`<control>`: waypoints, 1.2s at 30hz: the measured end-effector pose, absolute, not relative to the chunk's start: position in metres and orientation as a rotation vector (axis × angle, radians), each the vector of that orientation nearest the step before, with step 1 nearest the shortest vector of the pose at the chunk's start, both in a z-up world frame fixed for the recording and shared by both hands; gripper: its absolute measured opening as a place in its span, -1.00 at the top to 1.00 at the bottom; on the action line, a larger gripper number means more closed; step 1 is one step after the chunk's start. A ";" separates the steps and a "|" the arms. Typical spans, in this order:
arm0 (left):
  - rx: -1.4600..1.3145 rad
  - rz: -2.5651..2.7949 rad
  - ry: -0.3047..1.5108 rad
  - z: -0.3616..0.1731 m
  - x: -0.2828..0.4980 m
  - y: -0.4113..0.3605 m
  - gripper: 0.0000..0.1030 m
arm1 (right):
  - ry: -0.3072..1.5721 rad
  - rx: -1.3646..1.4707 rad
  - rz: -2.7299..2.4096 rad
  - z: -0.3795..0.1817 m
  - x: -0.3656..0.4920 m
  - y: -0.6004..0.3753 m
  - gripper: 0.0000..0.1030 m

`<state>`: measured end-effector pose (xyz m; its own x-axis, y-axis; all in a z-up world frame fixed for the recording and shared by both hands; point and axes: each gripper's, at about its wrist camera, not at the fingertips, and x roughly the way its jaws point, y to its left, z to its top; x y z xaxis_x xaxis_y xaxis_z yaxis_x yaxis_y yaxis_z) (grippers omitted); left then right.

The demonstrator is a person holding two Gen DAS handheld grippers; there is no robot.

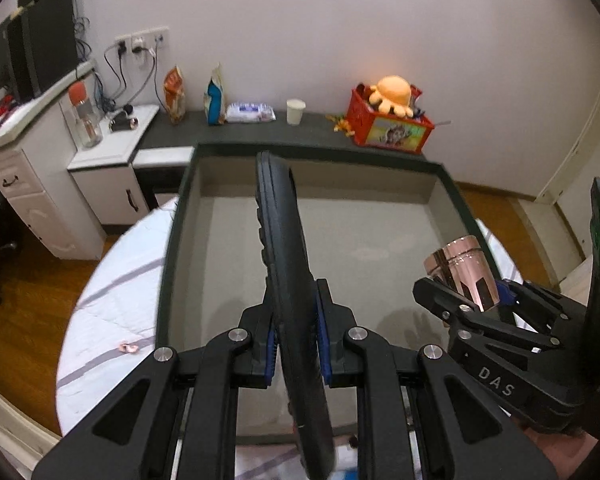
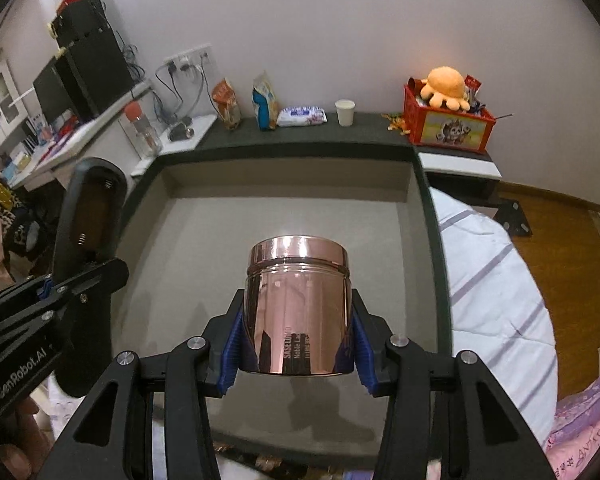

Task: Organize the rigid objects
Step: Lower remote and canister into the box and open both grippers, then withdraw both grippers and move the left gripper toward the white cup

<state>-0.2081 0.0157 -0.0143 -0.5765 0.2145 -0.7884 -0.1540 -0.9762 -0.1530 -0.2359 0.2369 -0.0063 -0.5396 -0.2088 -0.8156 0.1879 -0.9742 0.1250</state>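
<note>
The left gripper (image 1: 296,344) clamped a remote (image 1: 284,248), the right gripper (image 2: 296,344) a copper jar (image 2: 298,304), both poised over the tray (image 2: 432,240) for placing.

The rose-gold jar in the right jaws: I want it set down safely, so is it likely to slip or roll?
The rose-gold jar looks polished and mirror-like, so it may be slippery; the ribbed blue pads probably help. Its round wall suggests it would roll if laid sideways in the grey tray, but its flat end should stand steadily. It seems rigid, not floppy.
</note>
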 end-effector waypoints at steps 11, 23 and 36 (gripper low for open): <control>-1.421 2.598 -0.026 -0.042 -0.220 0.029 0.09 | 0.045 1.465 -2.567 -0.032 -0.247 0.234 0.06; -1.278 2.783 -0.021 0.000 -0.191 0.005 -0.97 | -0.007 1.327 -2.558 -0.010 -0.230 0.228 -0.63; -1.088 2.927 -0.097 0.066 -0.106 -0.019 -1.00 | -0.212 1.114 -2.619 0.053 -0.166 0.257 -1.00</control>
<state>-0.1060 -0.0191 0.0663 -0.7571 0.0383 -0.6522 0.0051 -0.9979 -0.0646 -0.1659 0.2570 0.0527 -0.6604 -0.3167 -0.6809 0.2032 -0.9482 0.2440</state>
